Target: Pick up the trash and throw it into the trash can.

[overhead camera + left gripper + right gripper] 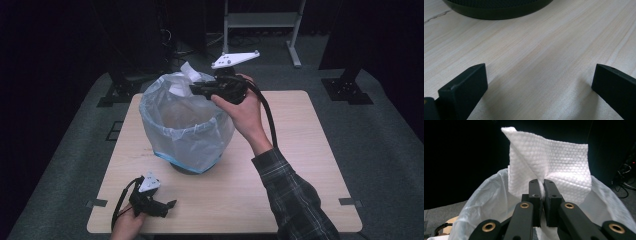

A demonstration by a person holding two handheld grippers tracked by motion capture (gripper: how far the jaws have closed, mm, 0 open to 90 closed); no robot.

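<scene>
1. Black fingers of the right gripper pinch a white paper towel above the bag-lined bin.
2. Left gripper rests on the worktop, fingers spread apart, grasping nothing.

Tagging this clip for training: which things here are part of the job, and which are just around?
In play:
- paper towel, pinched in right gripper
- lined bin

Just around:
- left gripper, open, low over the table
- metal stand behind
</scene>
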